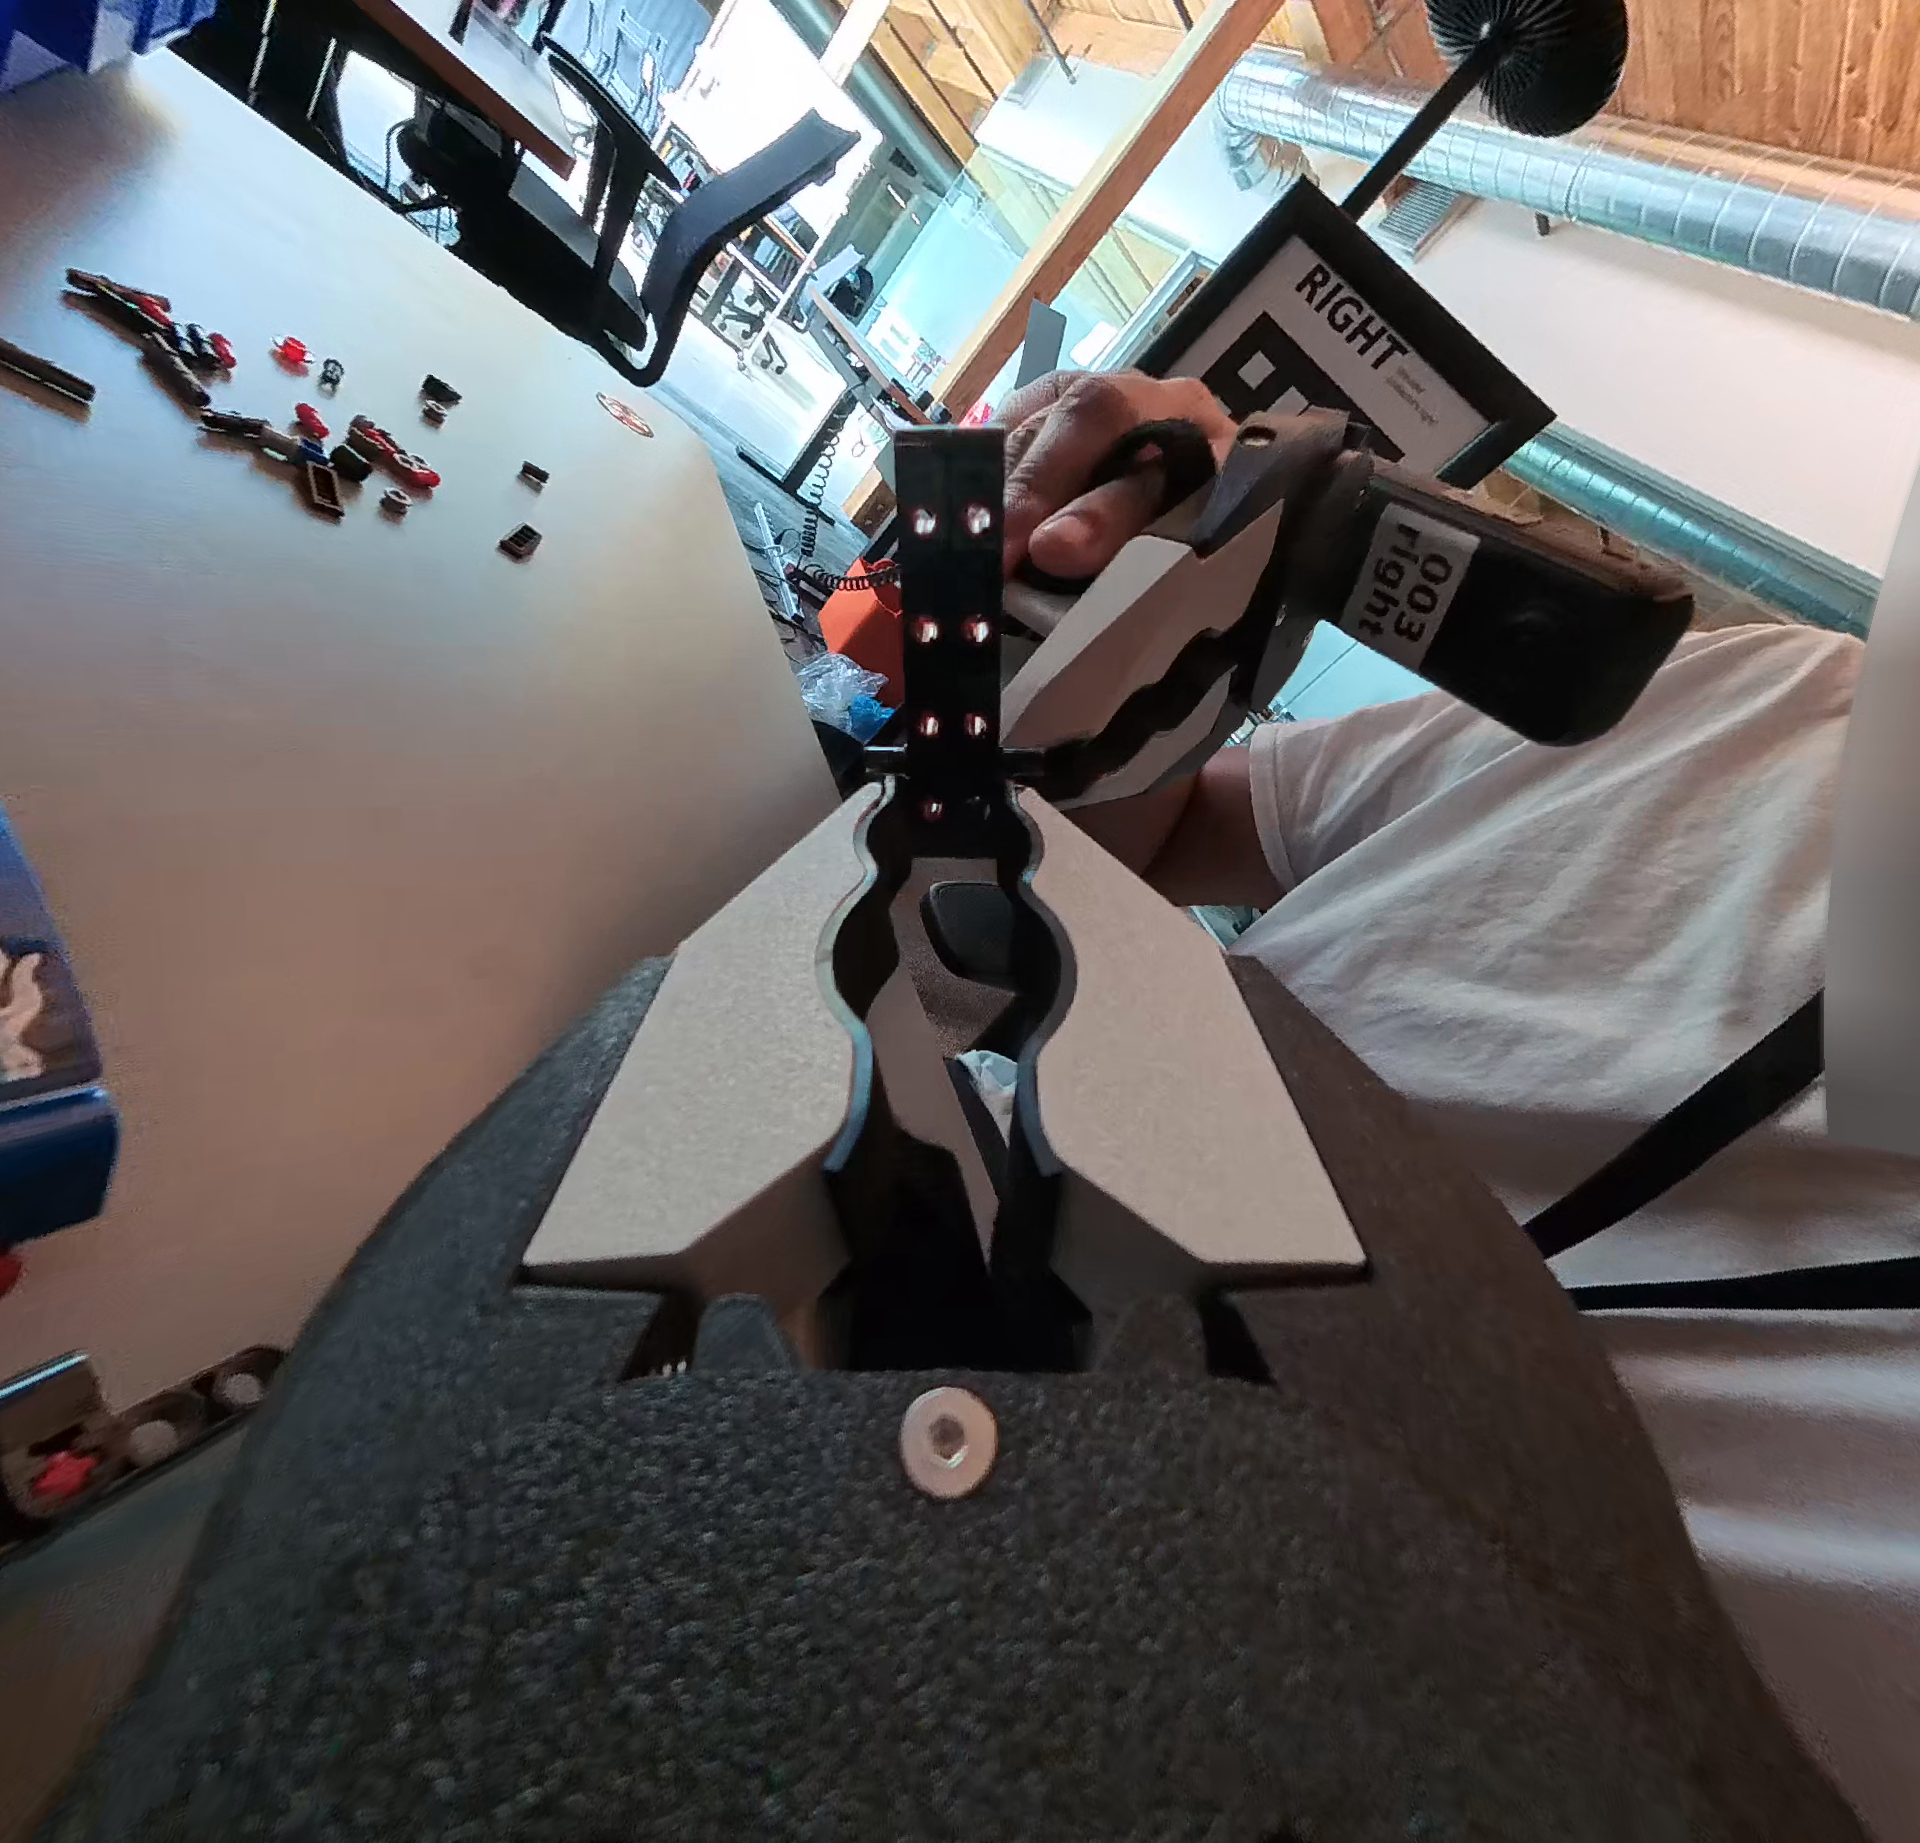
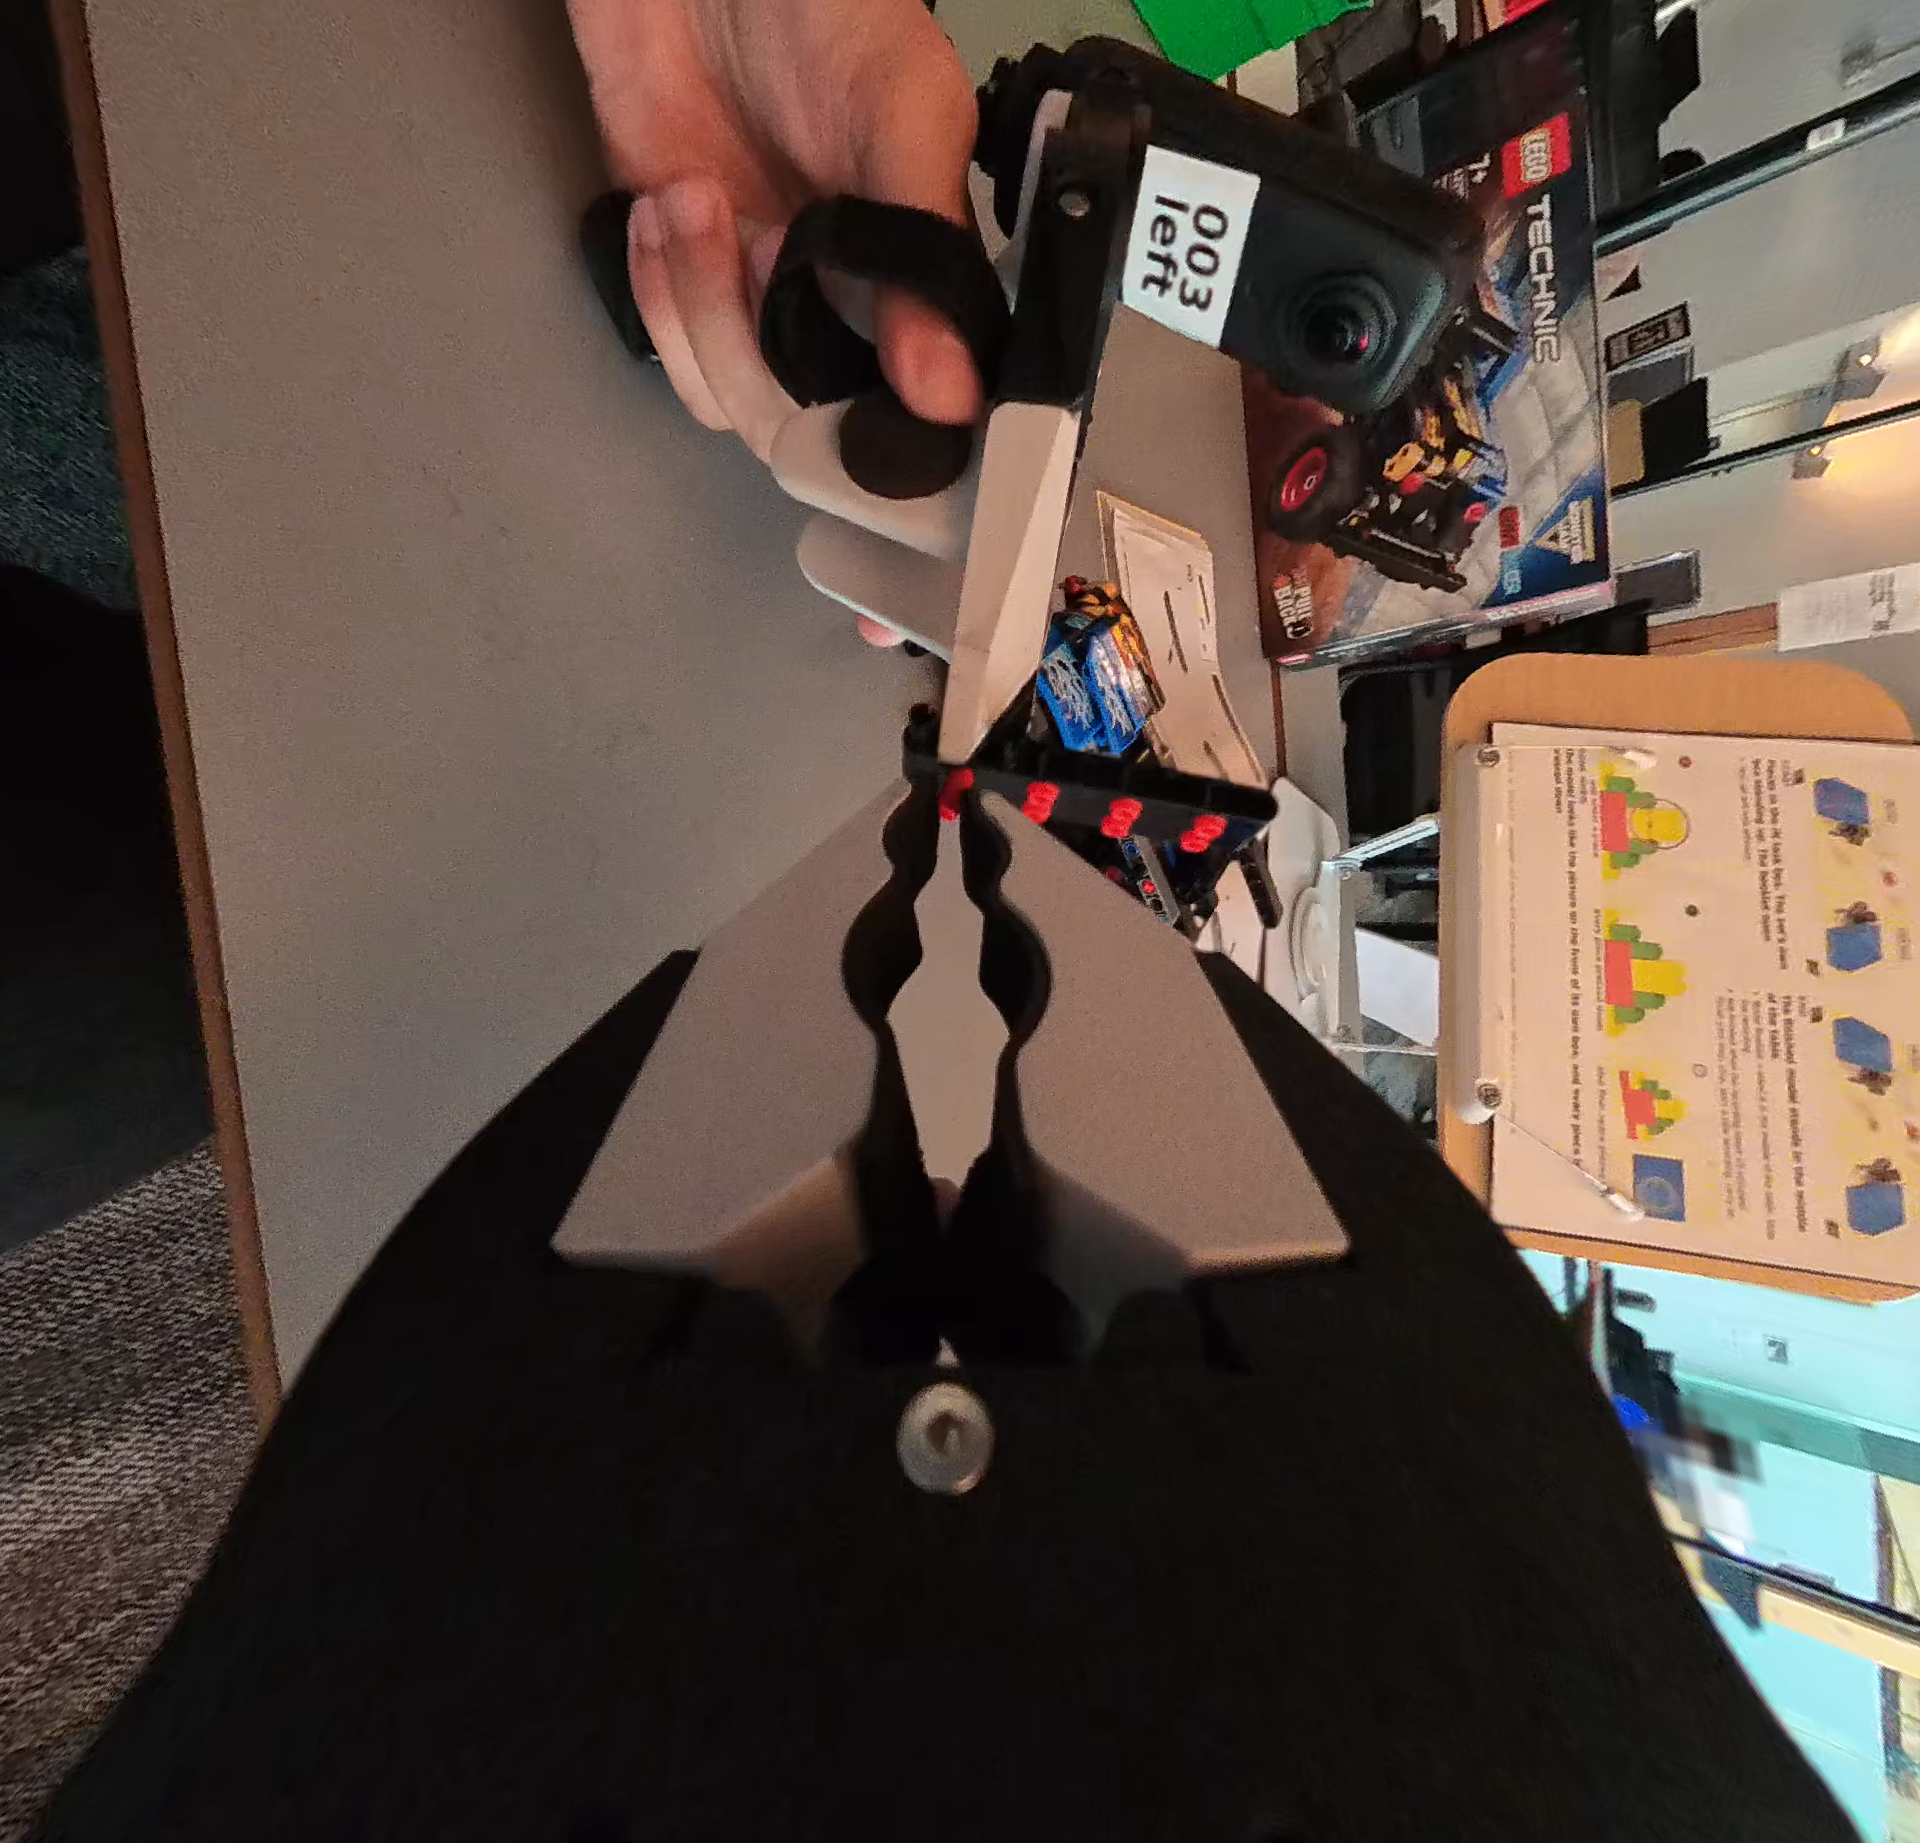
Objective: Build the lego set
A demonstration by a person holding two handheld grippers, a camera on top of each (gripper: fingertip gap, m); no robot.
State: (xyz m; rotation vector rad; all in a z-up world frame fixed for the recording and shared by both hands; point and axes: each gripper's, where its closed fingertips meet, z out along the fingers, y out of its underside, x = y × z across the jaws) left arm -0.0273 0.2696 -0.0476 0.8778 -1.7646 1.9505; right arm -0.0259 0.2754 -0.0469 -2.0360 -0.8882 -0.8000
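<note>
**Both tools pinching one black beam in mid-air**

Left wrist view: left tool [image 1: 948,806] fingertips clamped on the near end of a black lego beam [image 1: 951,588], which sticks straight out ahead, red pin ends showing in its holes. A thin cross pin sits at the tips. Right tool [image 1: 1049,754] comes in from the right, held by a hand [image 1: 1101,463], tips at the same end of the beam.

Right wrist view: right tool [image 2: 951,796] tips closed on the beam's end by a red pin; beam [image 2: 1101,806] runs off to the right with red pins [image 2: 1122,814] along it. Left tool [image 2: 961,744] meets the same end from above, held by a hand [image 2: 790,183]. Only this view shows the part-built blue model [image 2: 1091,681] just behind the beam, the set box [image 2: 1455,391] beyond it and an instruction sheet [image 2: 1683,972] on a board at right.

Only the left view shows loose black and red pieces [image 1: 312,422] scattered on the pale table [image 1: 364,702], well apart from the tools. Table edge [image 1: 748,546] is near the beam; past it, an office chair [image 1: 717,224], desks and ceiling ducts [image 1: 1662,204].
</note>
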